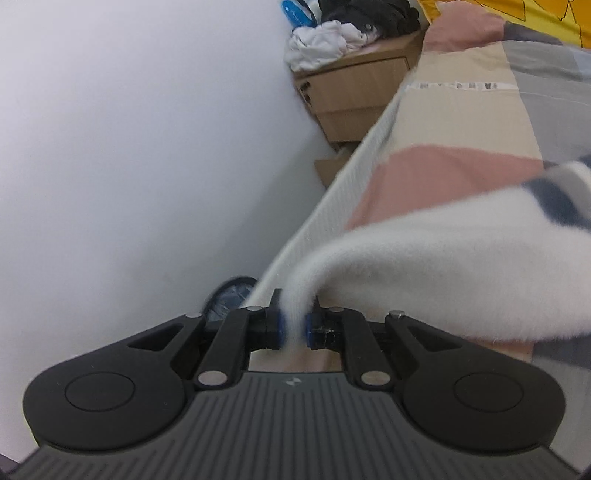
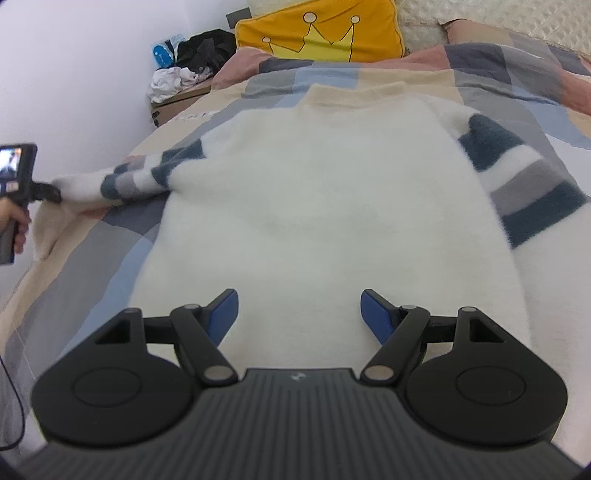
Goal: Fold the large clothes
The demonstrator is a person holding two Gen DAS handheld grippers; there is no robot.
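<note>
Left tongs [image 1: 293, 328] clamped almost shut on the cuff of a white sleeve [image 1: 424, 280], blue pads [image 1: 281, 326] pressing the fluffy fabric from both sides, out past the left edge of the bed [image 2: 92, 266]. Same tongs seen small at the far left of the right wrist view [image 2: 50, 194], gripped by a person's hand [image 2: 13, 225], sleeve [image 2: 122, 181] stretched out leftward from the sweater body, banded in dark blue and grey near the shoulder. Right tongs [image 2: 299, 317] spread wide, nothing between the blue pads [image 2: 221, 317], hanging just above the near hem area of the white sweater [image 2: 314, 206]. Sweater lying flat in the middle of the bed on a patchwork cover [image 2: 122, 236] of grey, pink, cream and pale blue blocks, collar at the far end, right sleeve [image 2: 524, 184] angled down along the right side with the same blue and grey bands. Yellow pillow [image 2: 317, 33] with a crown drawing at the far end of the bed. Wooden bedside cabinet [image 1: 354, 92] to the far left against the white wall [image 1: 129, 129], heaped with white and black clothes [image 1: 351, 33].
</note>
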